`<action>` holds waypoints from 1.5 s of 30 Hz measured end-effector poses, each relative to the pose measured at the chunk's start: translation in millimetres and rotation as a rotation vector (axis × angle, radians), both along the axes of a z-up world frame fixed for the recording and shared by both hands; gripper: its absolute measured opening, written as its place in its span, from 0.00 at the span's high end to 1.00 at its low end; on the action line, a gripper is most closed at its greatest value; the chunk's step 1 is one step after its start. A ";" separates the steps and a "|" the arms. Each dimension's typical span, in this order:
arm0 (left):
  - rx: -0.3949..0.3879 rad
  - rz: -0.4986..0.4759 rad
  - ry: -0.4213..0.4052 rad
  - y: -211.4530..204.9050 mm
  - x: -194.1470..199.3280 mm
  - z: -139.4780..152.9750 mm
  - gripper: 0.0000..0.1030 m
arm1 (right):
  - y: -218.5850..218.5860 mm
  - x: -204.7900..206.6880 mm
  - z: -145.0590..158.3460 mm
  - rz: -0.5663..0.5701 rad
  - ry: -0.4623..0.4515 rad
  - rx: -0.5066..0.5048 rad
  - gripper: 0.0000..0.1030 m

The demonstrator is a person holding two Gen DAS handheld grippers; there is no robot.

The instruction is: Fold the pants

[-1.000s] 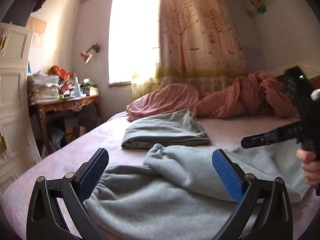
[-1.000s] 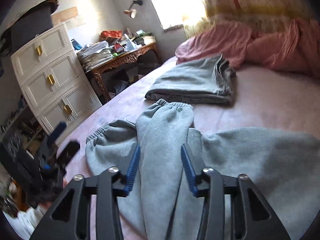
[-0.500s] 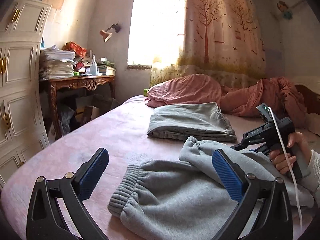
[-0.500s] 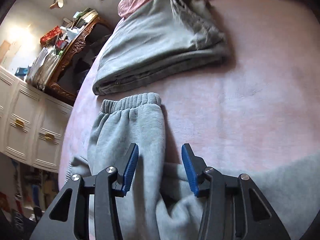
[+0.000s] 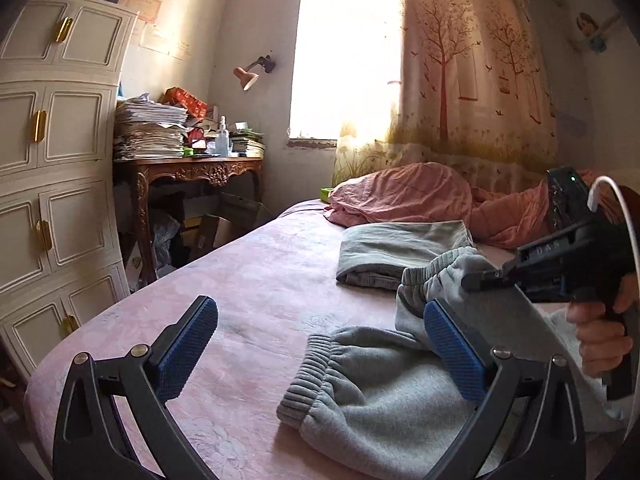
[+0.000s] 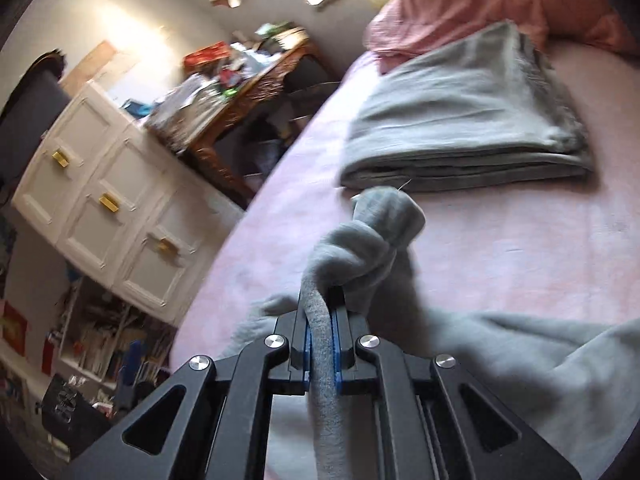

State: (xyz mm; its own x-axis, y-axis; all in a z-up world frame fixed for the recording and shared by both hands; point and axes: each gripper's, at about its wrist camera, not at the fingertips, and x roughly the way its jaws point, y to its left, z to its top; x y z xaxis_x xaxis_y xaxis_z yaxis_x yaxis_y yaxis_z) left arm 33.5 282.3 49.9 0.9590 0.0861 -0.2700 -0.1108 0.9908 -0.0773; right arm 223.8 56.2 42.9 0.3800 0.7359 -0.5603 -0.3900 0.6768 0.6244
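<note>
right gripper (image 6: pixel 320 344) clamps grey fleece sweatpants (image 6: pixel 360 248) leg | left gripper (image 5: pixel 320 344) spread wide, holding nothing | pink bedsheet (image 5: pixel 256 280) bare leftward to edge

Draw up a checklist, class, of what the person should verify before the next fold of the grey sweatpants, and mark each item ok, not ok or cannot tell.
1. Right claw has a grip: ok, shut on a bunched leg of the grey sweatpants.
2. Left claw free to grab: ok, open, nothing between its pads.
3. Other leg cuff within the left claw's line: ok, it lies just ahead on the bed.
4. Pants lying flat: not ok, the fabric is bunched and lifted.
5. Folded grey garment apart from the pants: cannot tell, the lifted leg overlaps its edge in both views.
</note>
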 end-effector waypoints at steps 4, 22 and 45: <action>-0.043 0.053 -0.016 25.7 -11.2 3.0 0.00 | 52.5 -42.6 -6.5 0.139 0.010 0.010 0.93; -0.150 -0.137 0.199 38.5 9.7 -40.4 0.05 | 60.8 -177.1 -37.3 -0.007 -0.361 -0.277 0.50; -0.124 -0.103 0.224 -11.9 31.2 -58.5 0.41 | -60.7 -266.7 -30.8 -0.621 -0.775 -0.472 0.01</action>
State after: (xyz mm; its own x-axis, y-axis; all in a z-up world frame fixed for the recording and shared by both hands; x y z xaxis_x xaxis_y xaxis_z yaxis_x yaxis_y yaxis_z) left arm 64.7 270.4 -8.6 0.8764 -0.0557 -0.4784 -0.0378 0.9823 -0.1836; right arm -43.0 -4.5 12.1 0.9804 0.0695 -0.1846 -0.0738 0.9971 -0.0163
